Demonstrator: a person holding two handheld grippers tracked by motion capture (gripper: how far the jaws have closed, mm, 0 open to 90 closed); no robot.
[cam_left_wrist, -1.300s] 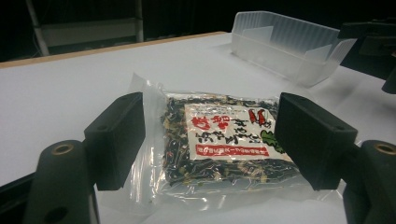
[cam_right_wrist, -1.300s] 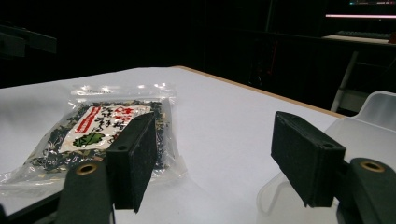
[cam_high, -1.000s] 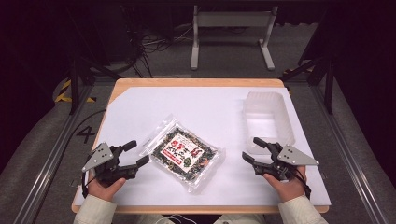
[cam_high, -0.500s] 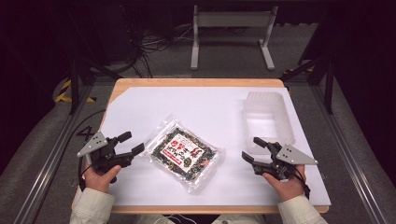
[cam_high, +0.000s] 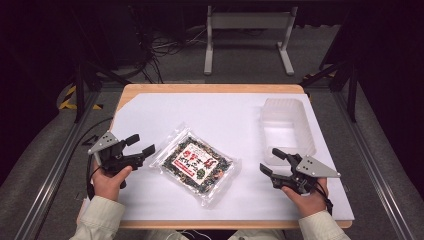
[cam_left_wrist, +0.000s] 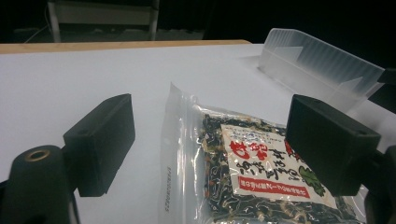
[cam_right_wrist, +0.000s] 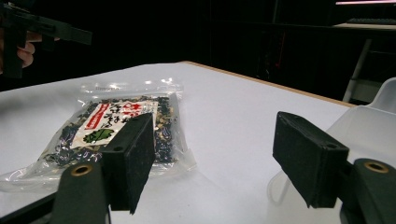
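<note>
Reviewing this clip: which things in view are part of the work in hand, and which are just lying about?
In the work:
- clear food packet, flat on the white table cover, between the grippers
- left gripper, open, beside the packet, jaws just opened further
- right gripper, open
- likely the clear plastic container

Lying about:
- metal stand on the floor
- floor cables

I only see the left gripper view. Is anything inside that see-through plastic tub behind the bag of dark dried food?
Observer: No. The high view looks straight into the clear rectangular plastic tub, and it is empty.
Operator: Where's my other gripper?
Observer: The right gripper is open, just in front of the tub's near end, to the right of the clear plastic bag of dark dried food with a red and white label.
Operator: Is my left one touching the bag?
Observer: No. The left gripper is just short of the bag's left corner. Its jaws have just been opening, with nothing between them.
</note>
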